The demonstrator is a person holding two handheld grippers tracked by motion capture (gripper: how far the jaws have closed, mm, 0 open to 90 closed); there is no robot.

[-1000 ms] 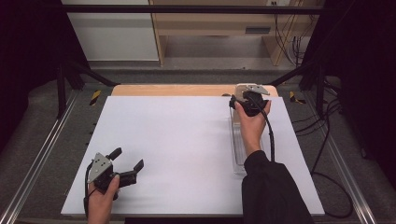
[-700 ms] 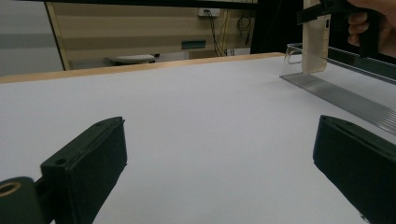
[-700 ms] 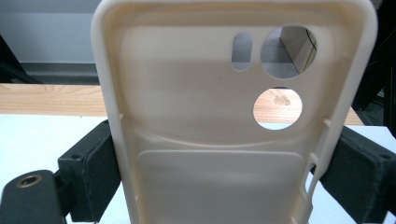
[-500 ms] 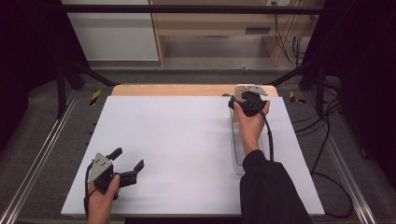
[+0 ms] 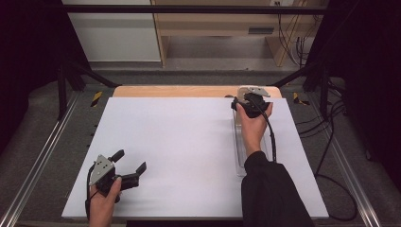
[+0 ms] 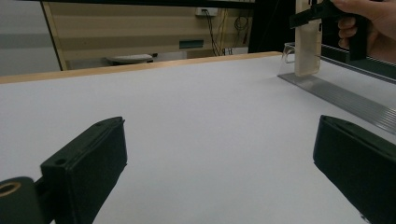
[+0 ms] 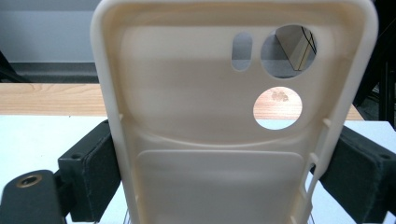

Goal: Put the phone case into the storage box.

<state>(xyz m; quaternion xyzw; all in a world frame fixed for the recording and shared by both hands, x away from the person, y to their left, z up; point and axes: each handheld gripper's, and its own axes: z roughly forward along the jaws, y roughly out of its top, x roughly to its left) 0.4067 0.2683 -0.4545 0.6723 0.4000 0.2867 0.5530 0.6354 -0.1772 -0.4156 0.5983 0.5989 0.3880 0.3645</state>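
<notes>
Currently the right gripper (image 5: 247, 100) is clamped on a cream phone case (image 7: 233, 116), jaws pressing its two long edges, case upright at the far right of the white table (image 5: 179, 151), above the far end of a clear slotted rack (image 5: 240, 151). Left gripper (image 5: 127, 165) rests near the front left, jaws wide apart, holding nothing. Judgement: keep the case vertical and square to the rack's grooves, lower slowly, hold the squeeze light so the soft shell doesn't bow, release only once seated.

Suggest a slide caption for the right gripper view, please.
Right claw clamps a cream plastic phone case upright by its edges, camera holes on top.
</notes>
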